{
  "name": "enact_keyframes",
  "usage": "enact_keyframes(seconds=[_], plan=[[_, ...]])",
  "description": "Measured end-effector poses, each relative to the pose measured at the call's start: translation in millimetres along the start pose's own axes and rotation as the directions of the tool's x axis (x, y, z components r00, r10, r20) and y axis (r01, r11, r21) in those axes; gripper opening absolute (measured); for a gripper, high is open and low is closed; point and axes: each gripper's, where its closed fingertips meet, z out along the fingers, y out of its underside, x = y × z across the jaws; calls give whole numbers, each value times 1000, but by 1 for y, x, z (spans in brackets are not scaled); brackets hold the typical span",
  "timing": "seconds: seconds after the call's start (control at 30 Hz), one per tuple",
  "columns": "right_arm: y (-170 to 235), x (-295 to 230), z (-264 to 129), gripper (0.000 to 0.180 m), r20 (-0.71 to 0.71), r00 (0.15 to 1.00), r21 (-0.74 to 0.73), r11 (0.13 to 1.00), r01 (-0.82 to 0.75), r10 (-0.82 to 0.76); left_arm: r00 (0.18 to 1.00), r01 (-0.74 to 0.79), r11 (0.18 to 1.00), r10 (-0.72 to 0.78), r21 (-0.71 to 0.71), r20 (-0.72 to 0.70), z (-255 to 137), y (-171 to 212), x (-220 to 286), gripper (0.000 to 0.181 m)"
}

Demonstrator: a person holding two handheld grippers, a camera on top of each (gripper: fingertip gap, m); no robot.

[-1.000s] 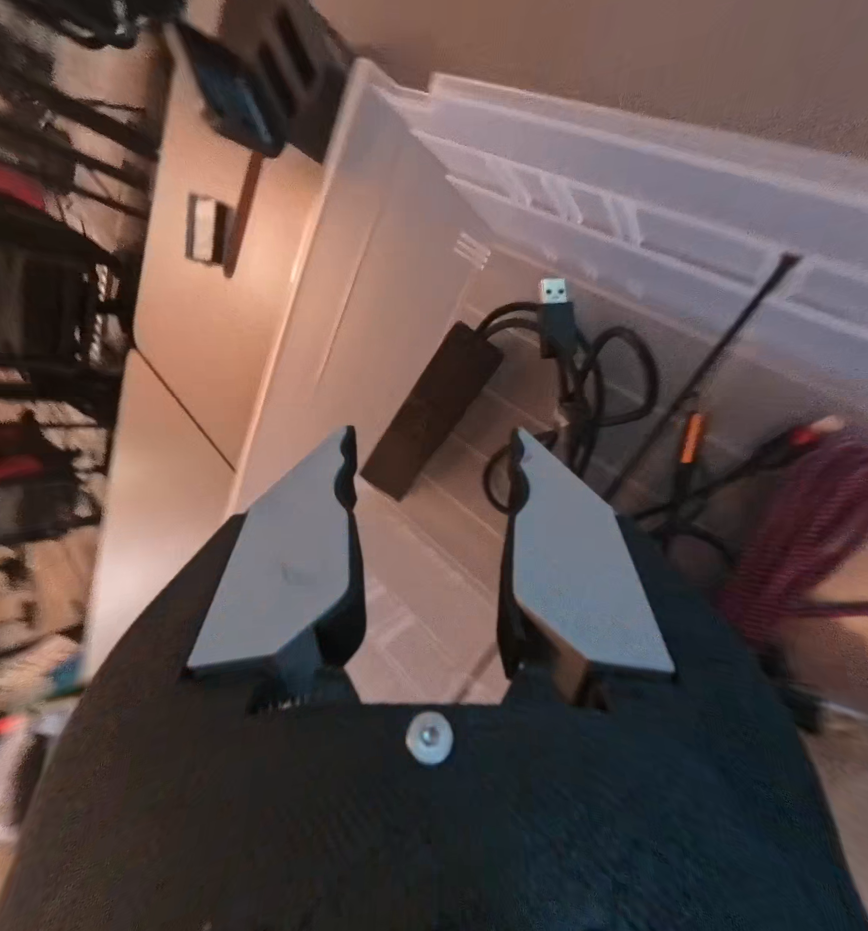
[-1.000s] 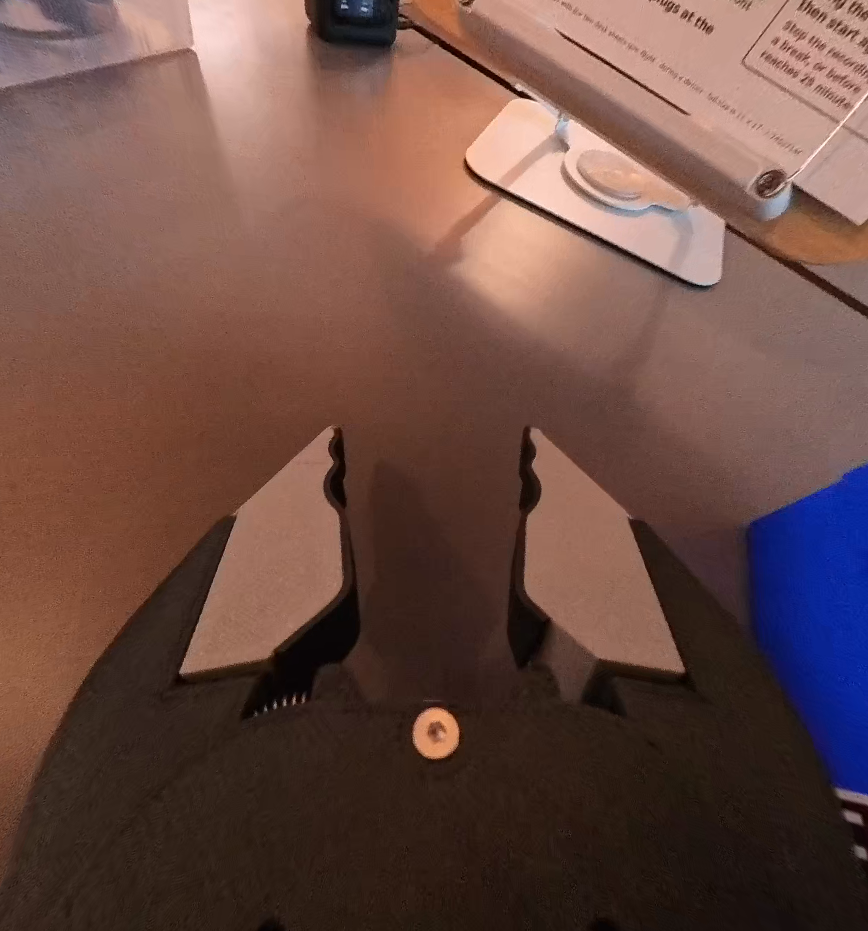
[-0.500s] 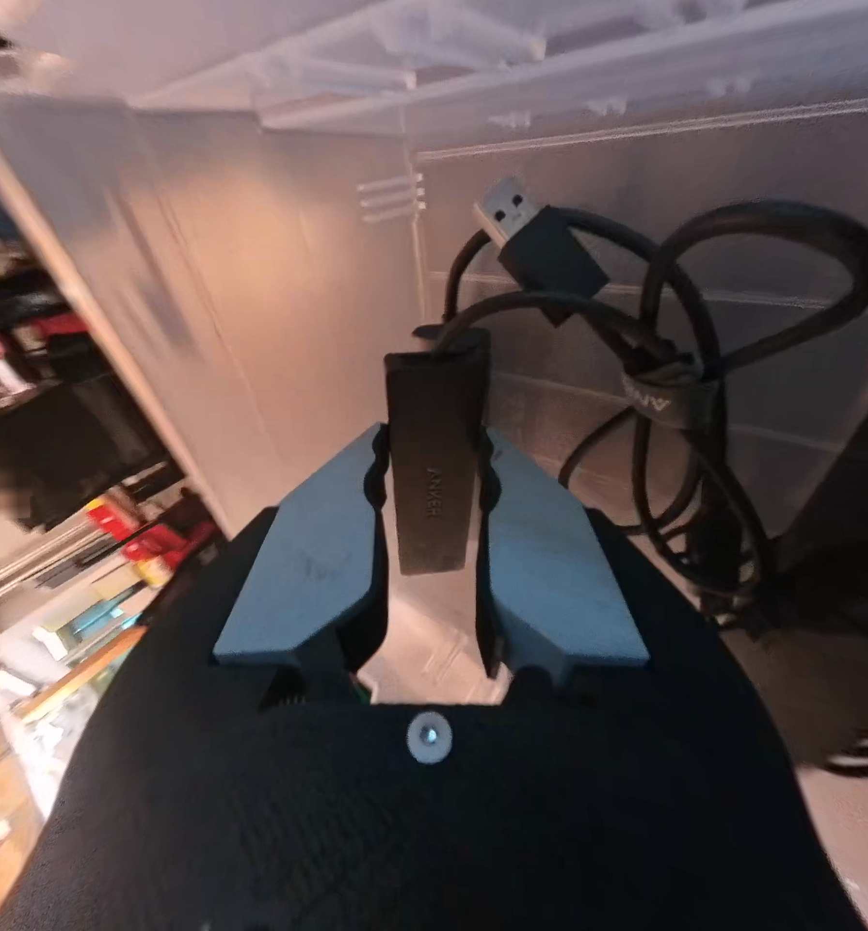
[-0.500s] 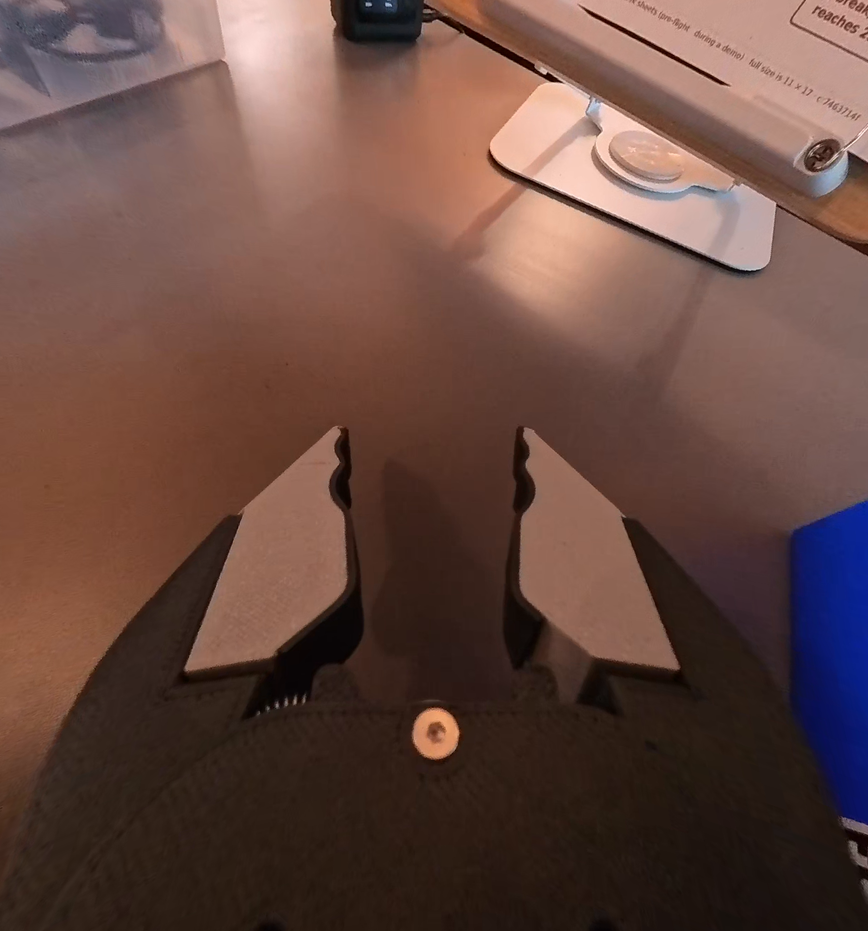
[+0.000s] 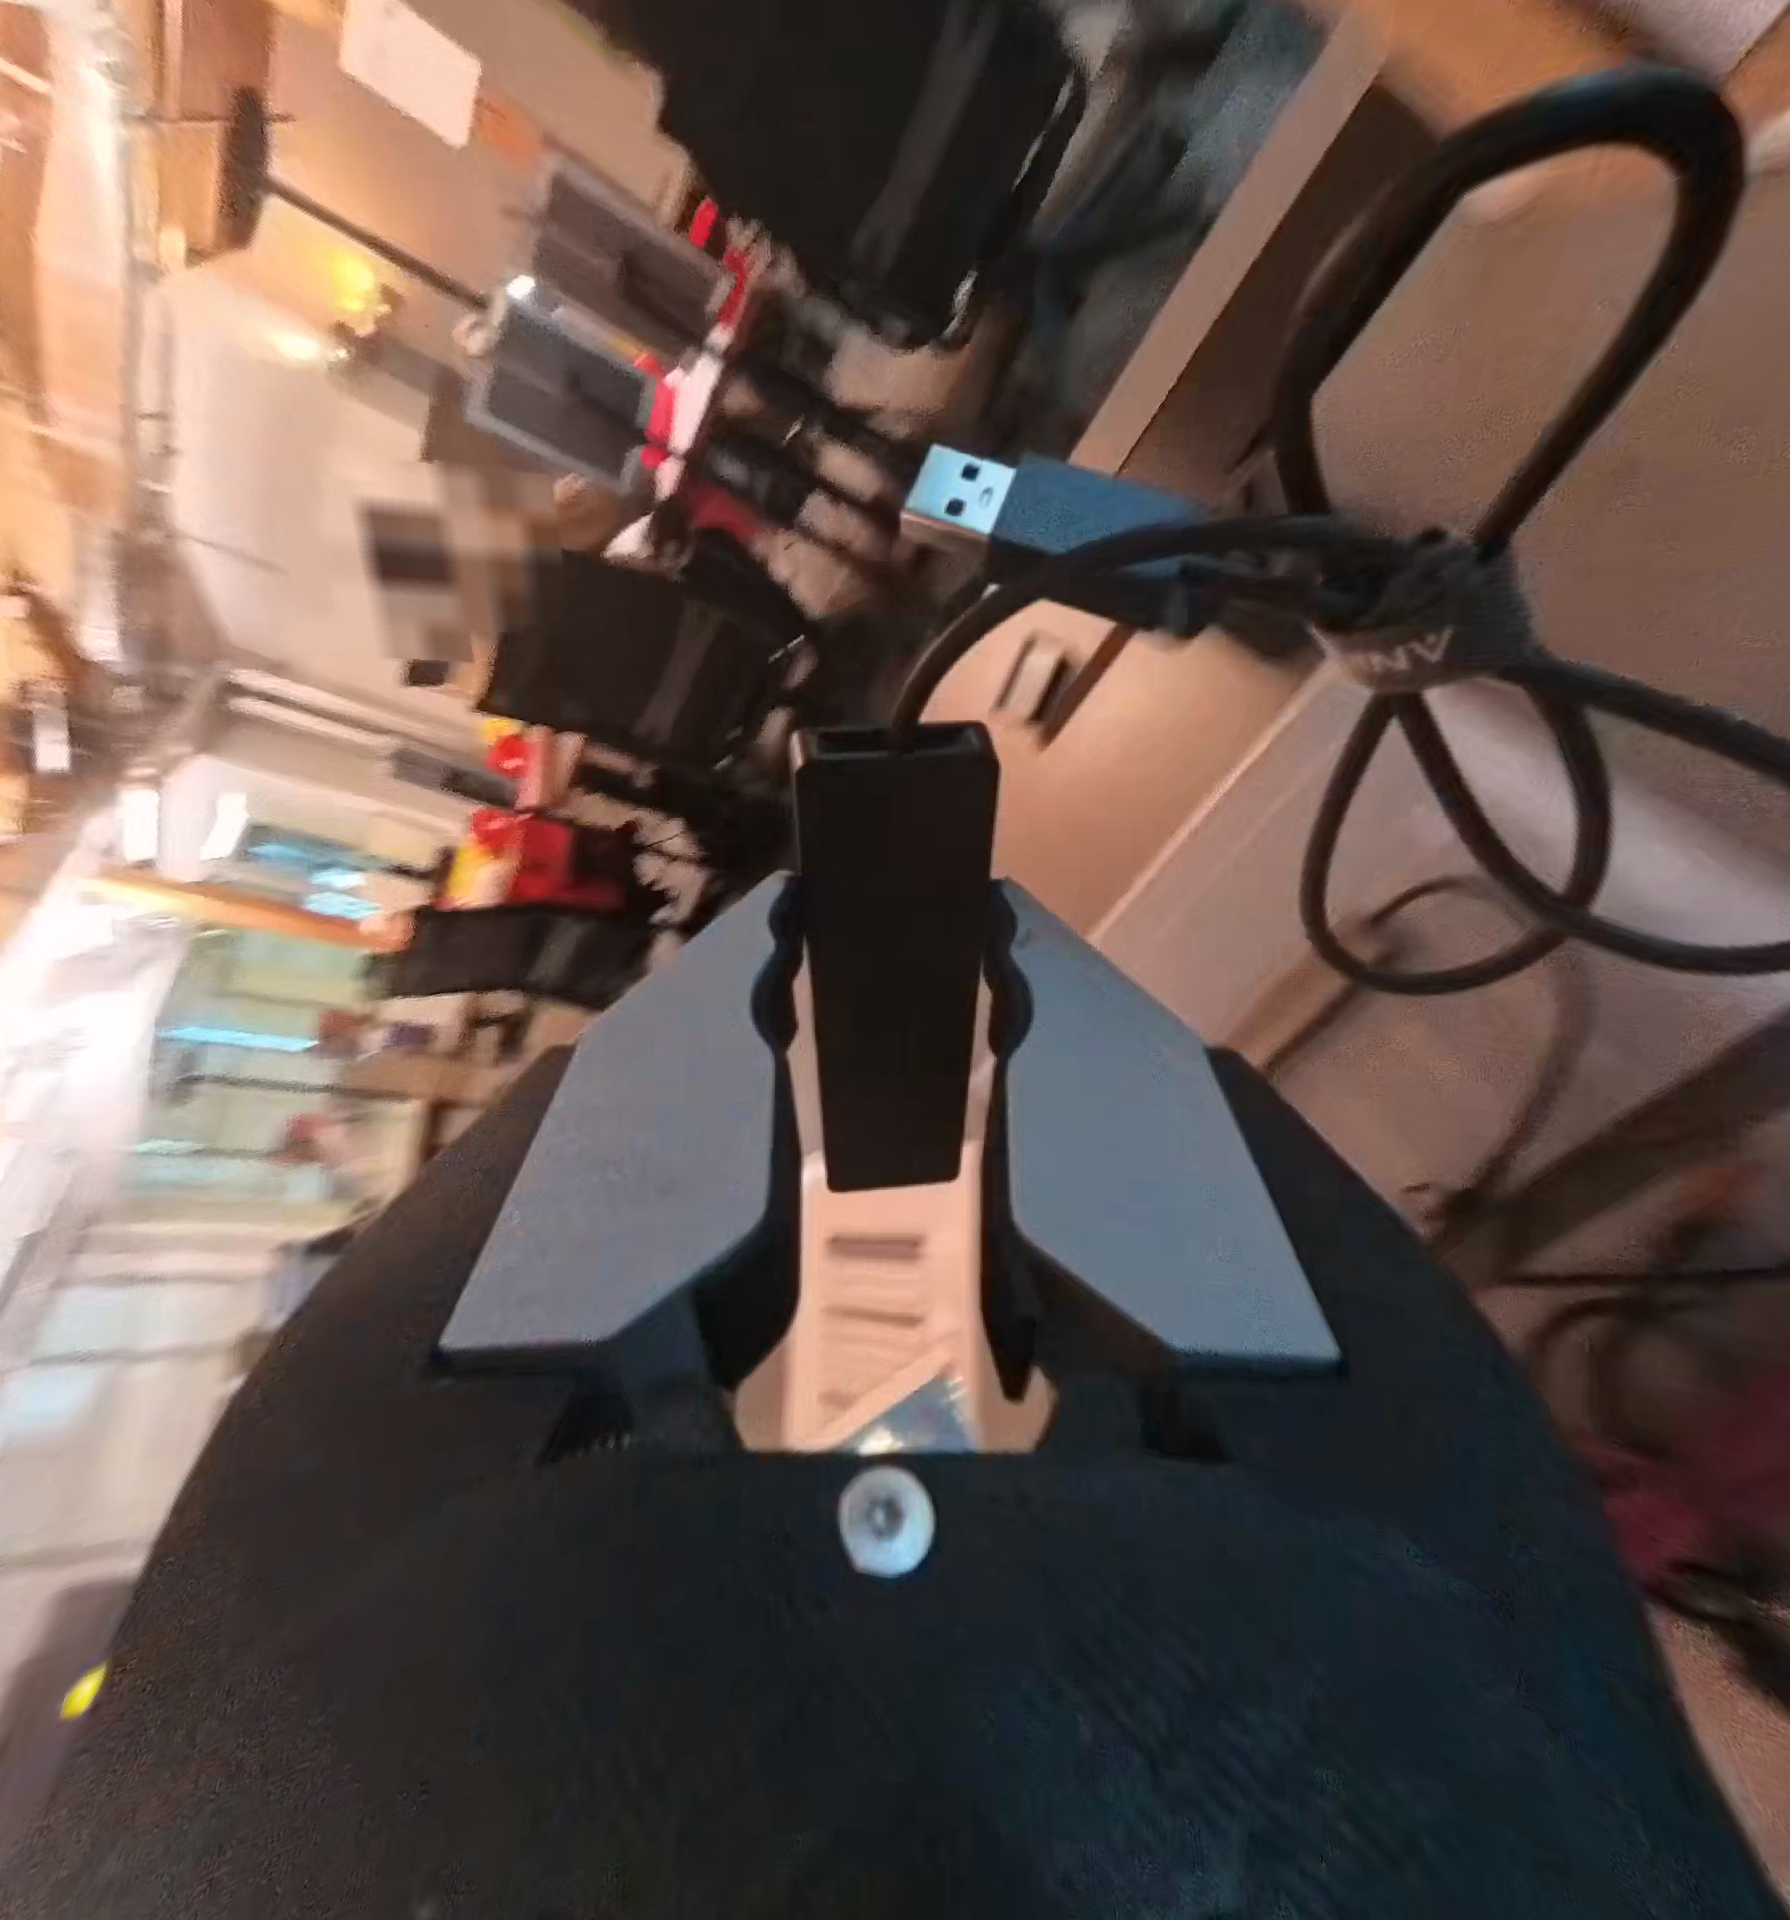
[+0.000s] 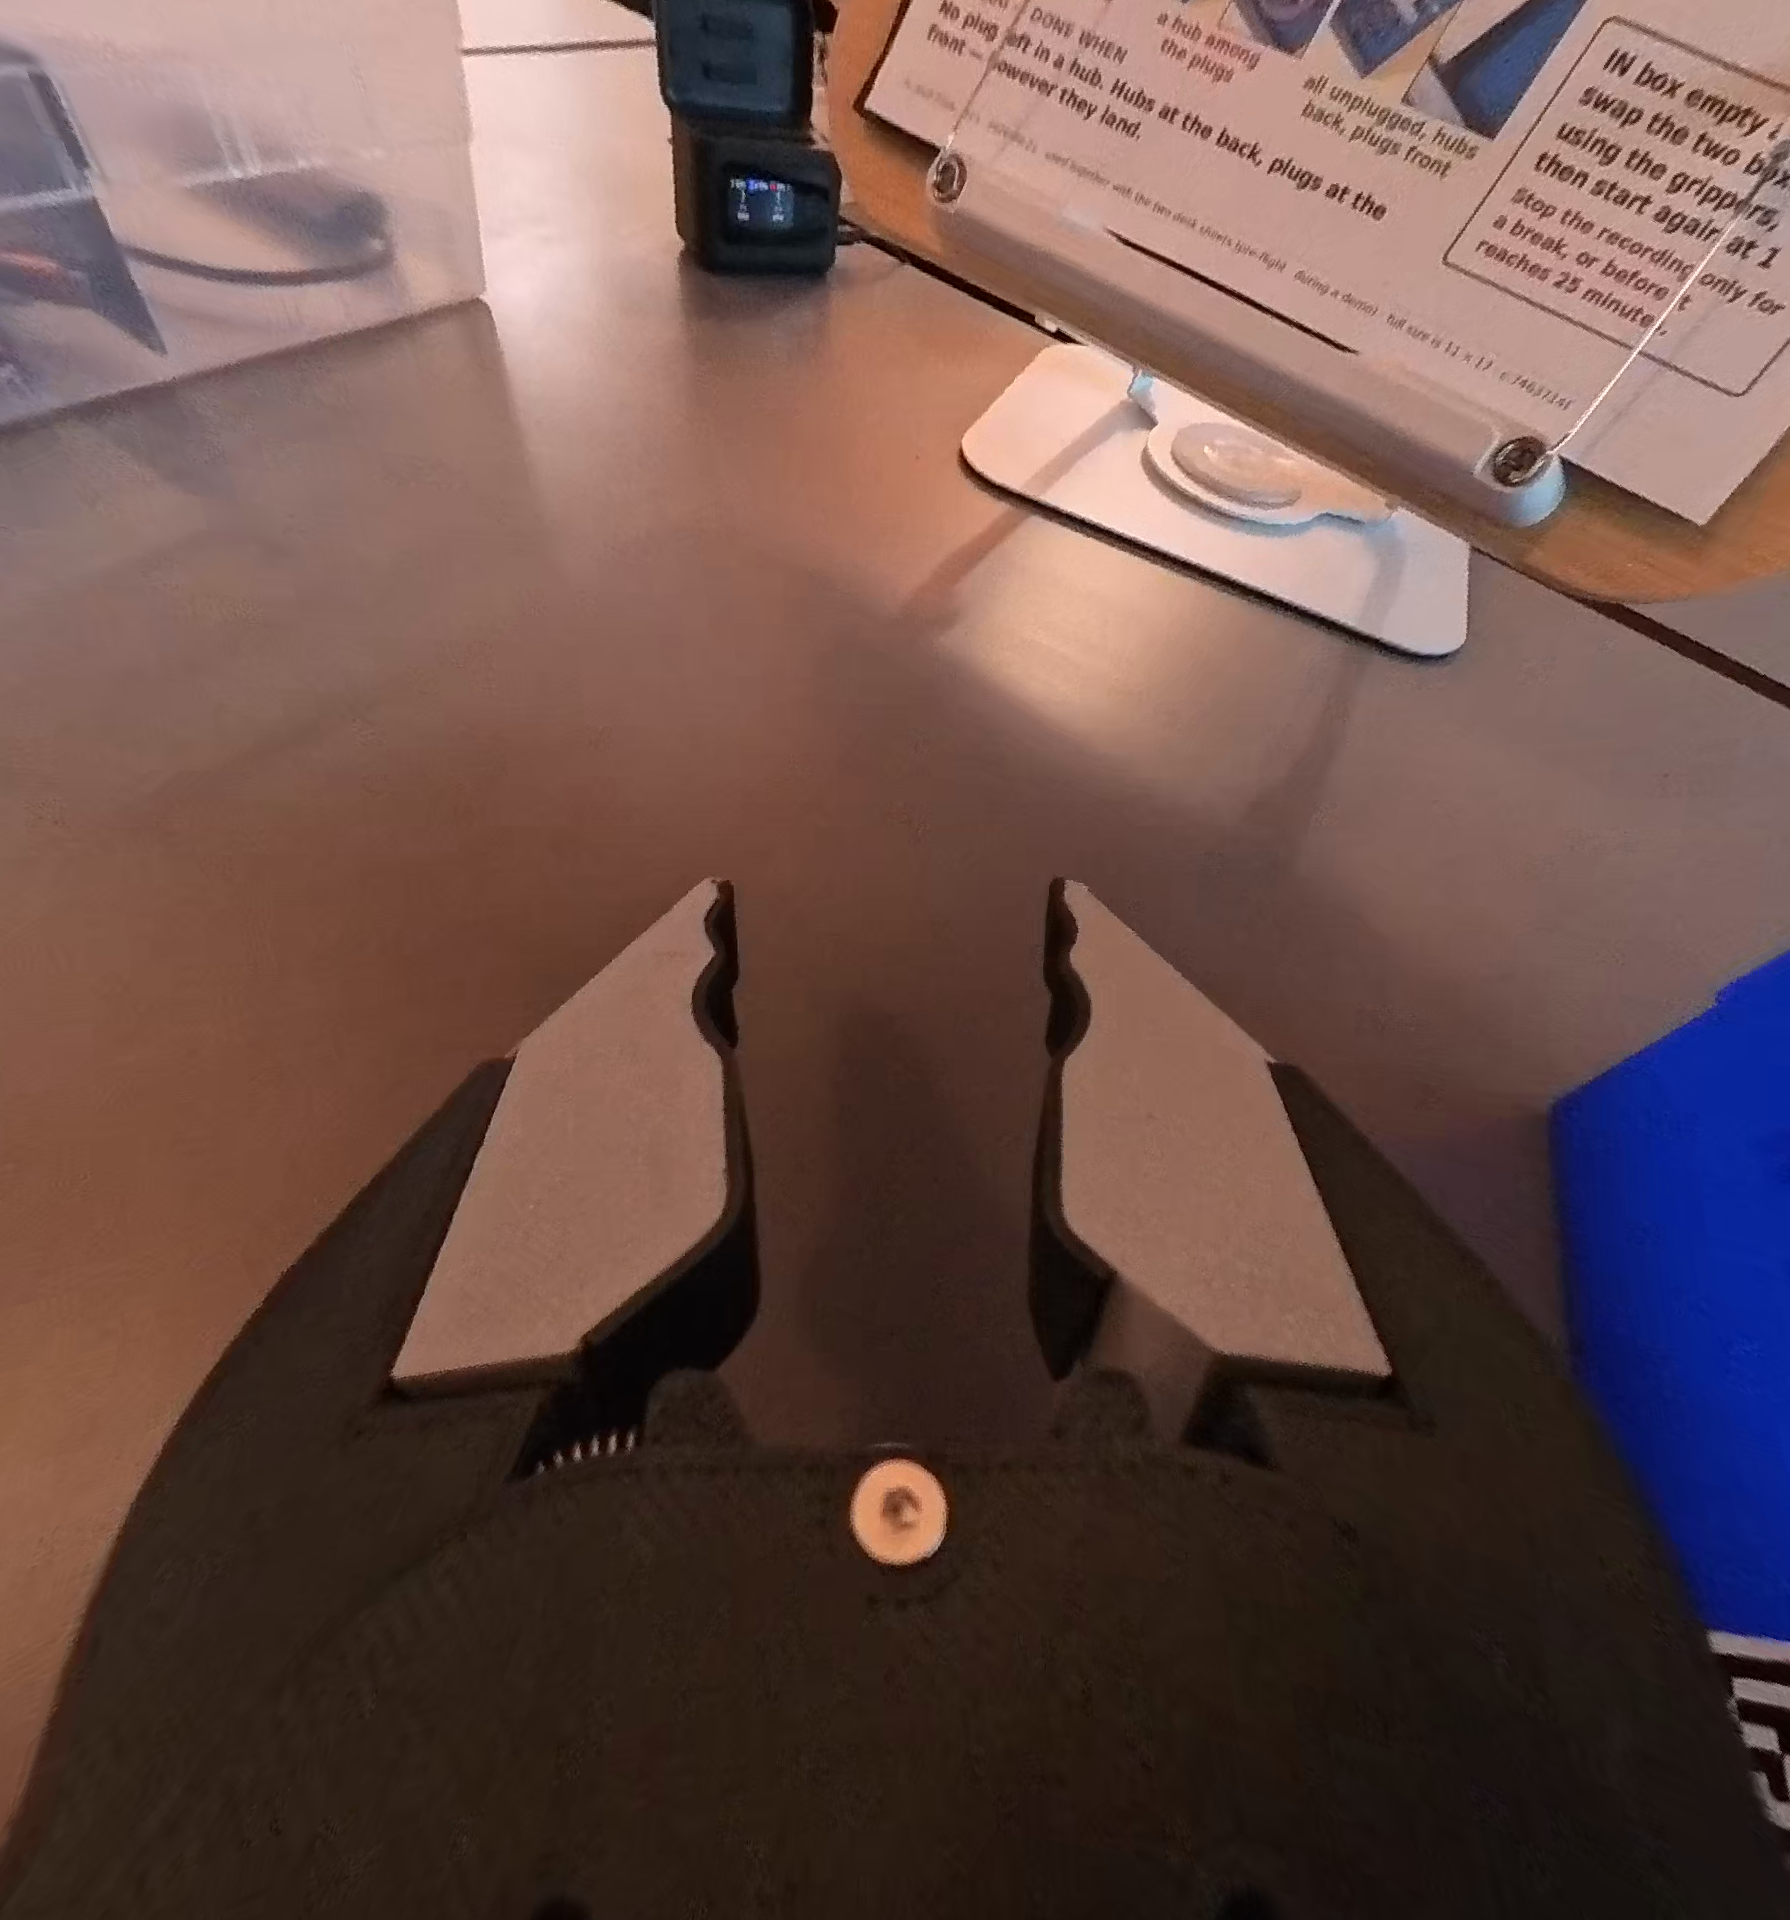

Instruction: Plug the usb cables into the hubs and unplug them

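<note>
My left gripper (image 5: pixel 891 935) is shut on a slim black USB hub (image 5: pixel 896 935) and holds it in the air, its far end pointing away. The hub's own black cable (image 5: pixel 1442 831) hangs in loops to the right, bound by a strap, and ends in a silver USB plug (image 5: pixel 958 494) that points left. My right gripper (image 6: pixel 889 935) is open and empty, low over the brown table (image 6: pixel 455 779).
A clear plastic box (image 6: pixel 143 208) with cables stands at the table's back left. A small black device with a lit screen (image 6: pixel 756 197) and a white stand holding an instruction sheet (image 6: pixel 1286 312) stand at the back. A blue object (image 6: pixel 1722 1299) lies at the right.
My left gripper has closed on the hub inside the clear box and lifted it out into the air, turning. My right gripper has tilted up slightly and stays open.
</note>
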Motion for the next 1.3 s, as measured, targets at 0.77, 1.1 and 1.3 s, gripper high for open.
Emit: enact_keyframes(seconds=[0.77,1.1,1.3], plan=[[-17,-8,-26,74,62,998,171,985,-2,-9,753,114,988,-20,100,-658,-64,-145,328,75],[-29,-26,-34,86,229,973,245,966,-75,18,654,636,664,-193,393,-732,-168,-153,234,67],[-31,-20,-34,100,118,993,267,964,-10,-22,649,684,563,-180,464,-739,-203,-148,202,53]])
